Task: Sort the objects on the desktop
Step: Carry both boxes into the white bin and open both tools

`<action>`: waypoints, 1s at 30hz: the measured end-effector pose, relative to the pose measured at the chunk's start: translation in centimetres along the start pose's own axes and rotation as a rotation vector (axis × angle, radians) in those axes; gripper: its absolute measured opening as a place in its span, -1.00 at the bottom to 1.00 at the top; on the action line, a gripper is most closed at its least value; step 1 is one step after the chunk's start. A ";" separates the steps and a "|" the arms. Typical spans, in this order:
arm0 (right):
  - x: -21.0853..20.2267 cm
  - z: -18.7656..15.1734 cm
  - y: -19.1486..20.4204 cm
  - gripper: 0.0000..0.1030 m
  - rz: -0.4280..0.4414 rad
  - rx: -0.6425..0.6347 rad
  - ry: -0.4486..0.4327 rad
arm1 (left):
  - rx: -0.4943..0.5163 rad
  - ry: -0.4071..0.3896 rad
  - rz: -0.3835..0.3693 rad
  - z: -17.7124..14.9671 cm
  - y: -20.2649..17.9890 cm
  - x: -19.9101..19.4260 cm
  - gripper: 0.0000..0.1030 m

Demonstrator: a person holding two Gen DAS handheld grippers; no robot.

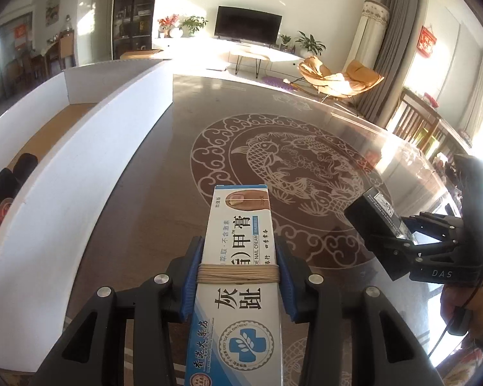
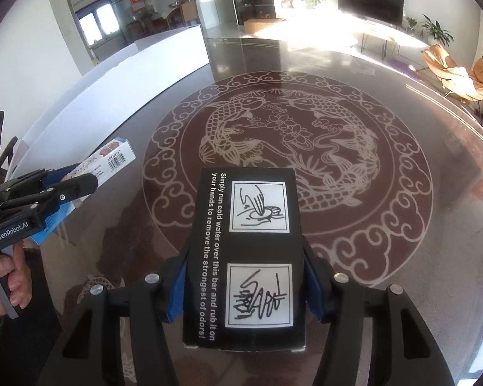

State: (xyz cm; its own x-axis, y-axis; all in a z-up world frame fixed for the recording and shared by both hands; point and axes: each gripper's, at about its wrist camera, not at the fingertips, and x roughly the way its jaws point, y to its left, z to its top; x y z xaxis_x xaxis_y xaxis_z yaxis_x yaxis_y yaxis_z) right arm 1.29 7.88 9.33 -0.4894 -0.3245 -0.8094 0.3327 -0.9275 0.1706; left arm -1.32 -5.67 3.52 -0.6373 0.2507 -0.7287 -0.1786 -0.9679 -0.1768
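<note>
The left gripper (image 1: 238, 267) is clamped on a long white-and-blue ointment box (image 1: 238, 276), its blue pads pressed to the box's two long sides. A tan rubber band (image 1: 238, 272) wraps the box right at the pads. The box points toward 12 o'clock over the dark table (image 1: 183, 148), above its carved fish medallion (image 1: 283, 189).

The right gripper (image 2: 244, 276) is closed on a black box (image 2: 246, 257) printed with white instructions and two hand sketches, also aimed at 12 o'clock over the medallion.

Each camera catches the other tool from the side. From the left wrist, the right gripper sits at 3 o'clock with the black box tilted up and a hand (image 1: 467, 308) below it; the printed face is hidden there. From the right wrist, the left gripper appears at 9 o'clock, and only here do the ointment box's barcode end and the person's left hand (image 2: 6, 283) on the handle show.

A white tray (image 1: 80, 148) with tall walls stands at 10 to 11 o'clock along the table edge. Only the left wrist view sees inside it: a tan floor and dark items (image 1: 13, 180) at the near end, possibly cloth or pouches, too blurred to name.
</note>
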 end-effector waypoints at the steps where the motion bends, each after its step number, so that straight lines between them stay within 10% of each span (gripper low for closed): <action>1: -0.6 0.7 0.3 0.15 0.016 -0.001 -0.012 | -0.012 -0.016 -0.007 0.7 0.5 -1.2 -0.17; 10: -3.7 13.5 10.4 0.15 0.221 -0.108 -0.163 | -0.131 -0.155 0.130 8.0 11.4 -11.3 -0.17; 16: -1.0 19.7 22.7 0.15 0.354 -0.222 -0.197 | -0.256 -0.062 0.280 8.4 21.8 -11.2 -0.17; 21: 6.0 20.4 30.9 0.21 0.349 -0.309 -0.119 | -0.324 0.120 0.362 5.6 27.5 -6.9 -0.13; 23: 9.5 20.0 32.7 0.81 0.328 -0.336 -0.039 | -0.359 0.171 0.394 4.4 28.8 -5.6 0.20; 30: 9.4 18.2 29.3 0.99 0.375 -0.251 -0.078 | -0.404 0.082 0.427 2.0 28.2 -7.1 0.47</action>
State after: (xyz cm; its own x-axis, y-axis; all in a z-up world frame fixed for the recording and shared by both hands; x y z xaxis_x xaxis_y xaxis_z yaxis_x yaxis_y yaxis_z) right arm -8.26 -25.71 16.97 -0.3538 -0.6513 -0.6712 0.6786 -0.6727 0.2950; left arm -3.40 -34.74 5.03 -0.5268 -0.1487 -0.8369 0.3907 -0.9168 -0.0830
